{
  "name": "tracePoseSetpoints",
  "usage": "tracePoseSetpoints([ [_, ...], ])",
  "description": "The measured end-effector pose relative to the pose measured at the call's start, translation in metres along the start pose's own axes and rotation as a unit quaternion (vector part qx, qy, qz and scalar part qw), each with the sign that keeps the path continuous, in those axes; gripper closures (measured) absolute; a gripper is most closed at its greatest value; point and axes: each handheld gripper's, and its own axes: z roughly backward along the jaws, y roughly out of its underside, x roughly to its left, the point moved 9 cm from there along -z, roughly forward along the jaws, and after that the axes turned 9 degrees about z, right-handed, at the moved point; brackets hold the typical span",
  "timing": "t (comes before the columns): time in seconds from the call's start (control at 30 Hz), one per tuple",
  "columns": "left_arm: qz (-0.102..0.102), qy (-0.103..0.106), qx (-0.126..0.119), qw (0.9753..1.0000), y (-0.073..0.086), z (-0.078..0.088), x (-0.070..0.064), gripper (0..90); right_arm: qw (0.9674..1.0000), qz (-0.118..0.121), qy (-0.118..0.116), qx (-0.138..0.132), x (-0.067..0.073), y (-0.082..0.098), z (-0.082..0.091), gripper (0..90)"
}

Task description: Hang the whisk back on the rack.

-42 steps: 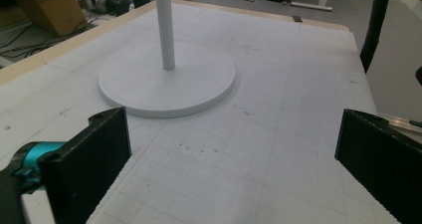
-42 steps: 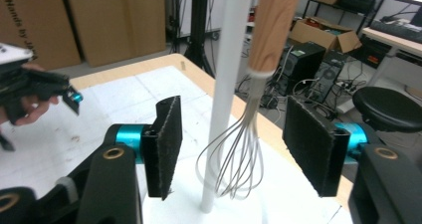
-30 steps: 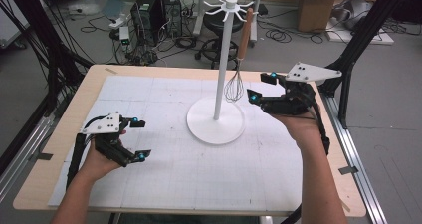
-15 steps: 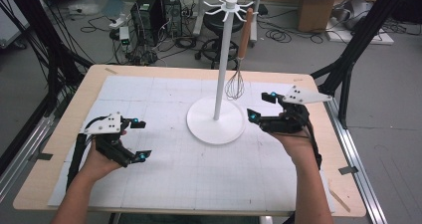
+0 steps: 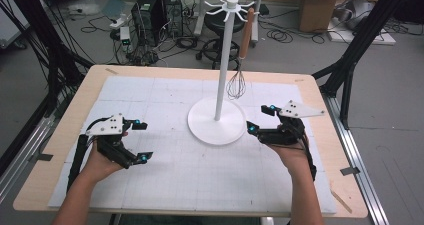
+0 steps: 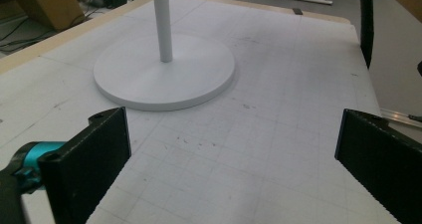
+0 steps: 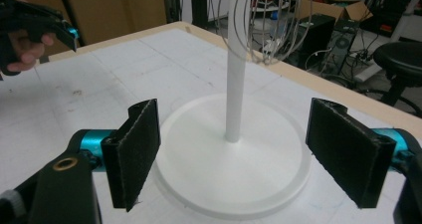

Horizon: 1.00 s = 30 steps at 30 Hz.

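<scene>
A: From the high view, the stand [image 5: 216, 126] sits mid-table with the whisk [image 5: 238, 77] hanging off a hook at about two o'clock from the pole; the left gripper [image 5: 134, 142] rests at eight o'clock, jaws spread wide, holding nothing; the right gripper [image 5: 260, 119] sits just beside the base at three o'clock, also spread and empty.

B: And in the left gripper view?

A: The stand [image 6: 164, 74] lies at eleven o'clock, well apart from the wide jaws; little risk there, I'd judge.

B: The right gripper view?

A: The jaws straddle the stand [image 7: 234, 149], the whisk [image 7: 268, 22] dangling at twelve o'clock; a careless push forward could nudge the base or knock the wires, swinging the whisk off its hook.
</scene>
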Motion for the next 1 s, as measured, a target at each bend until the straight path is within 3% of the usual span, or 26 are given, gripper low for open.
tracePoseSetpoints([
  [0.13, 0.0, -0.001, 0.001, 1.0, 0.0, -0.001, 0.0, 1.6, 1.0, -0.004, 0.001, 0.001, 0.003, 0.011, -0.002, 18.9],
  [0.23, 0.0, 0.0, 0.003, 1.0, 0.001, -0.001, 0.0, 1.6, 0.9998, -0.005, 0.003, 0.018, 0.007, 0.018, -0.005, 16.2],
  [0.53, -0.001, -0.001, 0.003, 1.0, 0.001, -0.002, 0.0, 1.6, 0.9985, 0.023, 0.011, 0.049, 0.014, 0.027, -0.012, 15.2],
  [0.77, -0.002, 0.0, 0.009, 1.0, 0.003, -0.004, 0.0, 1.6, 0.999, -0.005, 0.013, 0.043, 0.008, 0.04, -0.009, 15.1],
  [1.0, 0.004, 0.001, 0.009, 1.0, 0.004, -0.006, 0.0, 1.6, 0.9992, -0.007, 0.013, 0.036, 0.007, 0.04, -0.006, 15.1],
])
